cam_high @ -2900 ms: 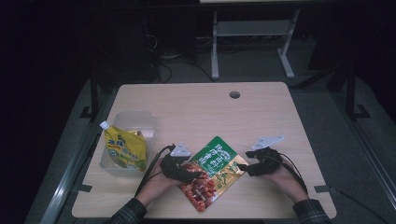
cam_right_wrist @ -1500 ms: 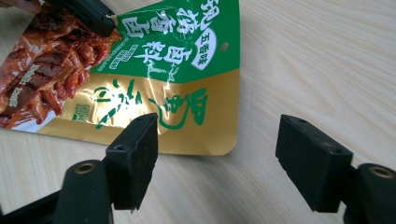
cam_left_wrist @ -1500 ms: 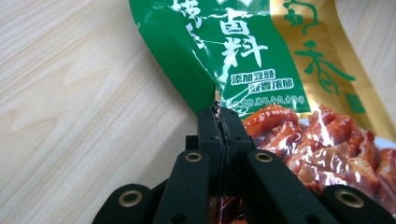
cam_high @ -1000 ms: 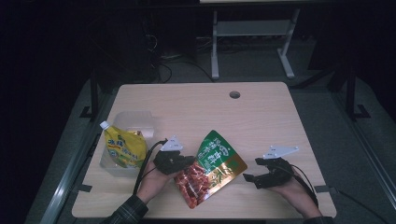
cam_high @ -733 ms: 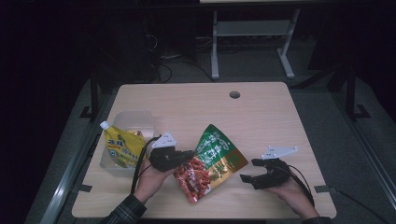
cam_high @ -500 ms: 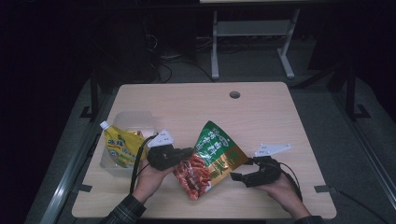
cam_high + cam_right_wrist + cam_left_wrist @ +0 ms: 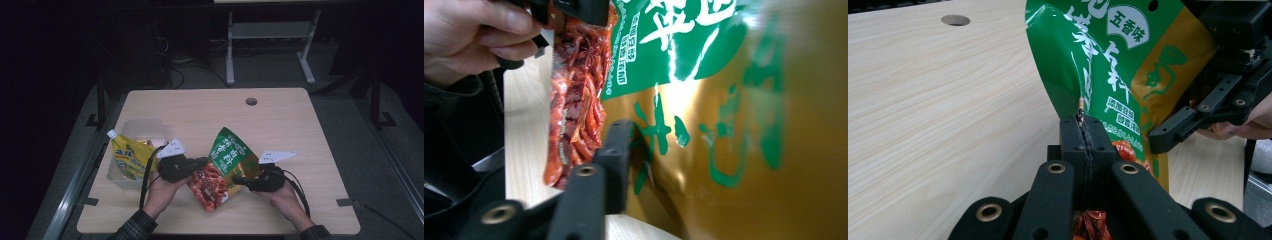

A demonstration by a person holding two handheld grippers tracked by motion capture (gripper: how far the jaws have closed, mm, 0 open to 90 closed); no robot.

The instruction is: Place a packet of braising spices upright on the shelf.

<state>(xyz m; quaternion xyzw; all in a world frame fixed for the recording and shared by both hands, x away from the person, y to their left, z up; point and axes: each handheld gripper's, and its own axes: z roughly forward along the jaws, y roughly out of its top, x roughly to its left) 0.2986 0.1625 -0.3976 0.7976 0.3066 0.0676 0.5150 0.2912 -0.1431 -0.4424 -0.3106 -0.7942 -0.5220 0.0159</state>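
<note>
The right gripper (image 7: 239, 178) is hard to read: its own view shows one black jaw against the snack bag (image 7: 226, 167), the other hidden behind the foil. Its jaws have just been closing with the bag's edge between them; whether they pinch cannot be told. The left gripper (image 7: 204, 161) is clamped tight on the bag's left edge, holding it tilted above the wooden table (image 7: 280, 125), near 6 o'clock. A yellow pouch (image 7: 127, 156) lies in a clear tray (image 7: 150, 129) at 9 o'clock. The room beyond is dark.
</note>
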